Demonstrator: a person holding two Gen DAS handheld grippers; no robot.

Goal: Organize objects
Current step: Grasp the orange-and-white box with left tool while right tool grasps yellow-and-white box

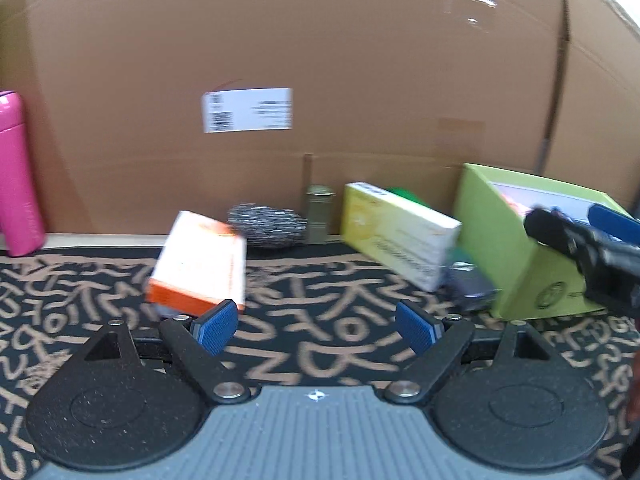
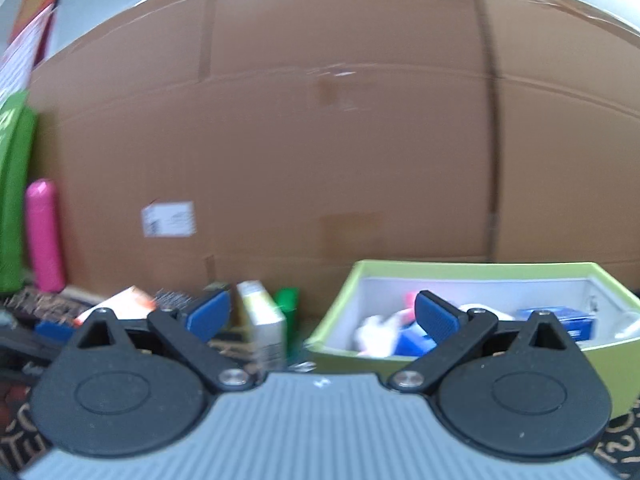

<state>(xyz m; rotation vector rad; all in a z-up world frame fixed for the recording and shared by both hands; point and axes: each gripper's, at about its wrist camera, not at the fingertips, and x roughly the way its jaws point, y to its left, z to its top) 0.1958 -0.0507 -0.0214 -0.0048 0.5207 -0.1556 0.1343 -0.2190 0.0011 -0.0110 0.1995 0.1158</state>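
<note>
On the patterned mat point(image 1: 320, 364), against the big cardboard box point(image 1: 320, 60), the loose items wait in a row: an orange carton point(image 1: 198, 264) near the left, steel wool point(image 1: 266, 224) behind it, a small tin point(image 1: 319, 212), a yellow carton point(image 1: 400, 232) leaning toward the green bin point(image 1: 516, 248) at the right. A pink bottle point(image 1: 18, 172) stands at the far left edge.

The left gripper point(image 1: 318, 326) is spread wide and empty, hovering just short of the orange carton. The right gripper point(image 2: 322, 314) is likewise released, nothing between its pads, up over the bin's near wall.

I'd call this the reach for a fresh pickup, with several things already in the bin. The orange carton looks the likely target; the next move calls for lining the pads across its narrow sides before squeezing.

Only the right view looks into the green bin point(image 2: 616, 344): white and blue items lie inside. Only the left view shows the right gripper from outside, and the tin clearly. Both are blurred.
</note>
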